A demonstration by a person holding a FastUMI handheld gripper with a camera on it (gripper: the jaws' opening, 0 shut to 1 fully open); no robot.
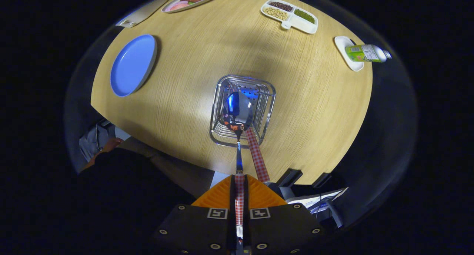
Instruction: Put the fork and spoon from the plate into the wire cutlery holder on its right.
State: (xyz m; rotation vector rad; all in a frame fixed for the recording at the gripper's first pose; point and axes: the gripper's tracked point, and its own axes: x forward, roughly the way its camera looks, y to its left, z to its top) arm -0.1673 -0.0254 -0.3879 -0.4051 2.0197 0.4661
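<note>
gripper view: gripper (239, 190) clenched on spoon (237, 112) handle, bowl hanging over the holder (242, 110) mouth, likely lined up to drop in beside the fork (256, 155) already standing there; plate (133, 65) well off left, bare.

Light falls from above onto the wooden table (192, 84), bright around its middle and dimming toward the rim, while everything beyond the table sinks into near darkness. A soft dark shadow lies across the wood just beyond the wire cutlery holder (242, 110), whose wires throw sharp glints, and the spoon (238, 112) bowl mirrors a blue highlight. Fisheye distortion bends the table into a dome and squeezes the blue plate (133, 65) and far dishes at the edges; focus is crisp throughout, the gripper (239, 190) closed on the spoon's handle.
</note>
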